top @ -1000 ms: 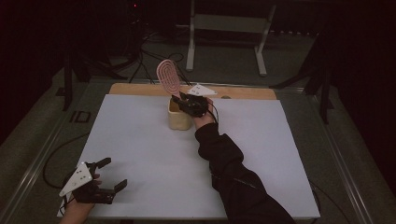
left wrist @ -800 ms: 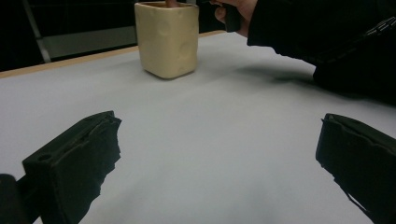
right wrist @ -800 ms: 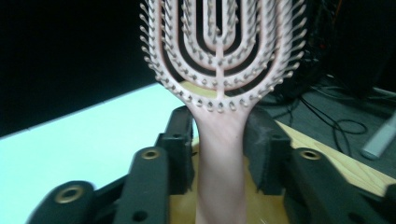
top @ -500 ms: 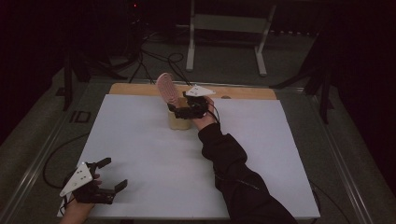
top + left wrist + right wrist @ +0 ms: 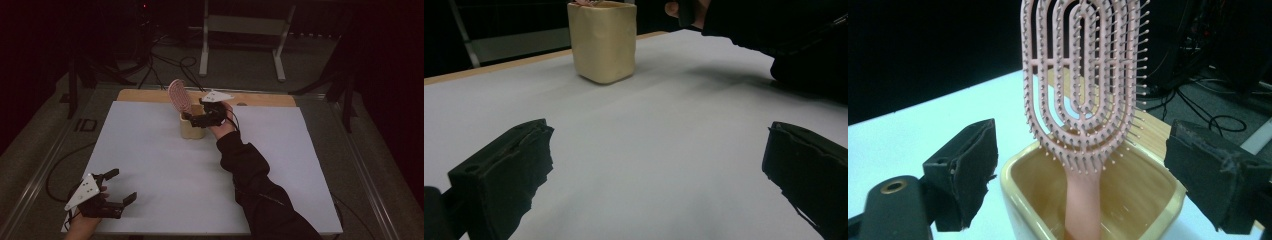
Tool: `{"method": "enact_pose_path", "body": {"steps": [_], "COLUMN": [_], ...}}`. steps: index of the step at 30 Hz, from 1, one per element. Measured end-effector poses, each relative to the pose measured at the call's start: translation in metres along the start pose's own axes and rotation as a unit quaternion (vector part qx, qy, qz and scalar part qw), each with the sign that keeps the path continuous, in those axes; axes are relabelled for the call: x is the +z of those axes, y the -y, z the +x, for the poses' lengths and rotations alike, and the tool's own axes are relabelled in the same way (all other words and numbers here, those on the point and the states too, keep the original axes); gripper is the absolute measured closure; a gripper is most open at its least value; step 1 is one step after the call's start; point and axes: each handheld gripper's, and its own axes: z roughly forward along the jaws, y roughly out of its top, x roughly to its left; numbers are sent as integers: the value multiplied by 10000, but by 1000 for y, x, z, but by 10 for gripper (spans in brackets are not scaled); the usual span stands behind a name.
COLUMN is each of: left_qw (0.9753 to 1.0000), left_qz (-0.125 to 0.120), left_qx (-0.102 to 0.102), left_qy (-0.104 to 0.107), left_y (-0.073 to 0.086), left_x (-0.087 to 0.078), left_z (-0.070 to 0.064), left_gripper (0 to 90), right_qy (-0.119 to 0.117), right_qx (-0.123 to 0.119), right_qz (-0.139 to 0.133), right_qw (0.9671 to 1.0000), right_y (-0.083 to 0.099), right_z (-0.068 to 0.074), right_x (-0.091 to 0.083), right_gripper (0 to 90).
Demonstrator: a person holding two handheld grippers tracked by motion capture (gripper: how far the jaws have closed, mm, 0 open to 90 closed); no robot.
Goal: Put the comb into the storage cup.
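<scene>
Left to right across the white table (image 5: 165,165): the left gripper (image 5: 116,189) rests low at the near left corner, held by a hand (image 5: 82,227) that enters from the bottom edge, its jaws spread wide and holding nothing; in the left gripper view both jaws sit just above bare tabletop and point toward the distant cup (image 5: 602,40). Near the far middle of the table stands the cream square cup, with a pink hairbrush (image 5: 178,96) standing handle-down inside it, head tilted up and to the left. The right gripper (image 5: 196,119) reaches in from the cup's right on an outstretched dark sleeve (image 5: 250,175); its jaws stand wide apart on either side of the brush, clear of it.
</scene>
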Motion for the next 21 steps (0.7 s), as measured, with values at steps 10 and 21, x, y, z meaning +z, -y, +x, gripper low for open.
{"method": "enact_pose_path", "body": {"steps": [10, 21], "left_qw": [10000, 10000], "left_qz": [-3, 3], "left_qx": [20, 19], "left_qy": [43, 34], "left_y": [-1, -2], "left_x": [4, 5], "left_z": [1, 1], "left_gripper": [0, 0], "right_qy": [-285, -678], "right_qx": [15, 145], "right_qz": [-53, 138], "right_qw": [9996, 9975], "right_y": [-3, -4], "right_z": [0, -6], "right_x": [-11, -28], "right_gripper": [139, 128]}}
